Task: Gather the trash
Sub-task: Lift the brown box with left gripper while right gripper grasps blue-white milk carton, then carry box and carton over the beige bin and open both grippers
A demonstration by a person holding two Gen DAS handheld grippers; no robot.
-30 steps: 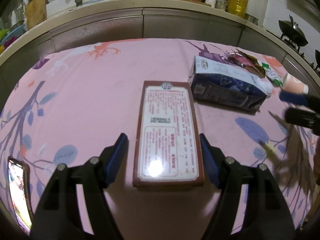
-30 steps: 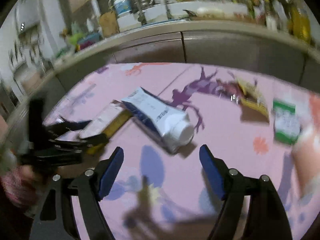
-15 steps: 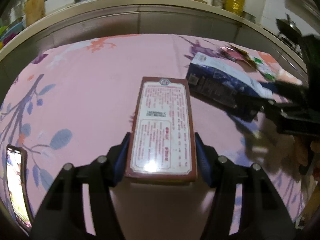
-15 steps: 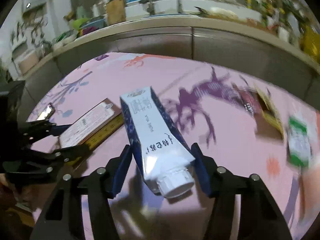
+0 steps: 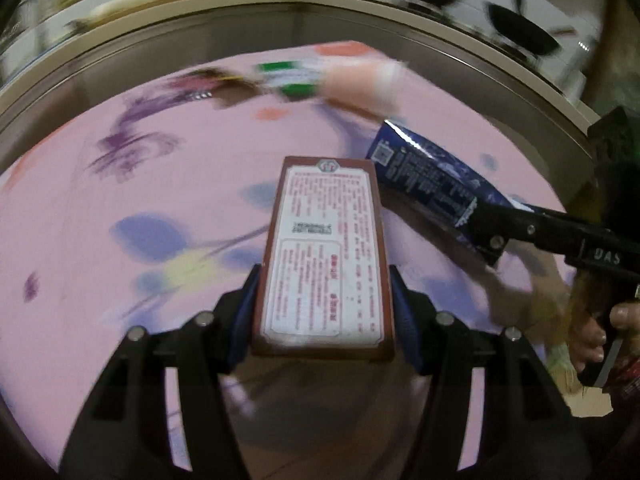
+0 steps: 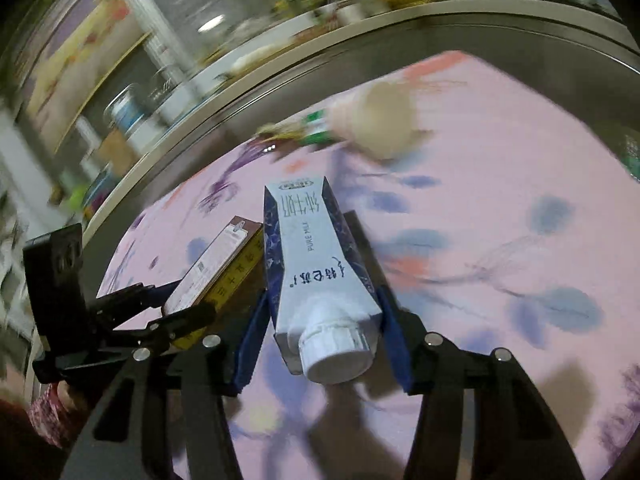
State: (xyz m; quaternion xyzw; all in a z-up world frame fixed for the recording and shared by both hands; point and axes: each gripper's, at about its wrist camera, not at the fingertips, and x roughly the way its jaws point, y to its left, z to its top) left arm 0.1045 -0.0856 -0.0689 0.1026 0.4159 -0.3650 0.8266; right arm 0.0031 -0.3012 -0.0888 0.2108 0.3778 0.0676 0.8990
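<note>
Trash here is two cartons: a flat brown box pinched across its long sides by the left gripper, and a blue-and-white milk carton clamped just behind its cap by the right gripper. Both sit above the pink tablecloth. They're probably light and crushable, so squeeze the stiff edges, not the panels. A pink bottle lies further back.

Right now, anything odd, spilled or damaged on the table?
No spill visible. The milk carton in the right gripper looks squashed near its cap. A pink cup lies on its side at the table's far end, beside blurred wrappers.
</note>
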